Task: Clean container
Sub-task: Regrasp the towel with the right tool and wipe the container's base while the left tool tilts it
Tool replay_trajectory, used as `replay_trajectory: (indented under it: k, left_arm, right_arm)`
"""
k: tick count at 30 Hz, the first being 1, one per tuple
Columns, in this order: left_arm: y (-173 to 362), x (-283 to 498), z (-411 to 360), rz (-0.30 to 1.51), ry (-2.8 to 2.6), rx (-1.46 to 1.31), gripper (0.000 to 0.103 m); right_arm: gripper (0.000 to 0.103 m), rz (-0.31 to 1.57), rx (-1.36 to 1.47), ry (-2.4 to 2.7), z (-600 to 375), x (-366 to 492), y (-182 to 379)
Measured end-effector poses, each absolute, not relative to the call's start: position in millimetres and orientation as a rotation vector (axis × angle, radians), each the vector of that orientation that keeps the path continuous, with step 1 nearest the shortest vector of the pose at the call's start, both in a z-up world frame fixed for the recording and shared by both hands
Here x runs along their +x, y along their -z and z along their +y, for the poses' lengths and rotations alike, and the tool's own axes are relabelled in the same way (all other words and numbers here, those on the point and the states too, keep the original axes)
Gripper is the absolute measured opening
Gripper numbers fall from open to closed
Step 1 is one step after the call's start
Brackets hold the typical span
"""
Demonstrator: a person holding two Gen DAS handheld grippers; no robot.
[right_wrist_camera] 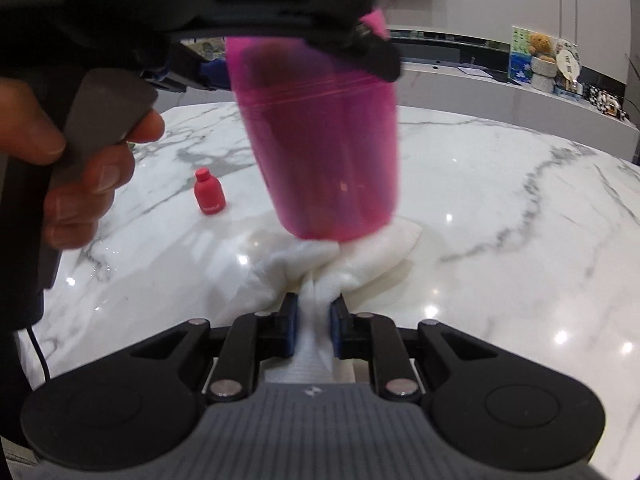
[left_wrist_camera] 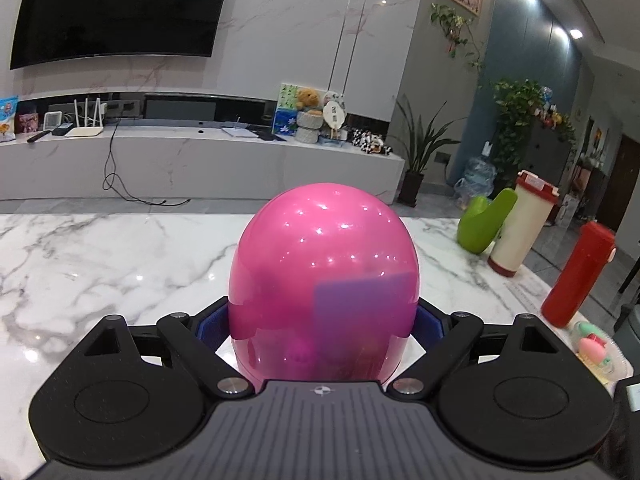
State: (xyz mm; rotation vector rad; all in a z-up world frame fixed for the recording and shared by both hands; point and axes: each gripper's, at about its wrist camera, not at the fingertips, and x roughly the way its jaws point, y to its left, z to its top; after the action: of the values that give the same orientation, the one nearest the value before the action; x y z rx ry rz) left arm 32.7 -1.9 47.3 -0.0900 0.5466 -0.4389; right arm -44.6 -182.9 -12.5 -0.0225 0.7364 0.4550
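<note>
1. Right gripper is sitting closest to its own cam, blue pads pinching a bunched white cloth.
2. The cloth is spilling forward from the jaws onto the marble table, and its far end is touching the low end of the pink container.
3. That container is hanging tilted over the table, a bit blurry in the right view.
4. Left gripper is clamping the container across its body, fingers spread wide and pressing on both sides. From its own cam the container is filling the middle, with the rounded glossy end pointing away.
5. A hand is wrapping around the left gripper's handle on the left edge of the right view.
6. A small red bottle is standing on the table past the cloth, well apart from it.
7. Over on the table's right side, a red flask, a white tumbler and a green thing are sitting near each other.
8. Farthest back, a TV is hanging over a long white console.
</note>
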Motion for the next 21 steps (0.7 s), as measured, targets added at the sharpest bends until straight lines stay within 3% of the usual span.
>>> replay_trajectory:
  k: [21]
  left_arm:
    - [-57.4, 20.2, -2.7, 0.512, 0.48, -0.092, 0.09]
  right_arm:
    - [0.018, 0.687, -0.006, -0.502, -145.6, -40.7, 3.7]
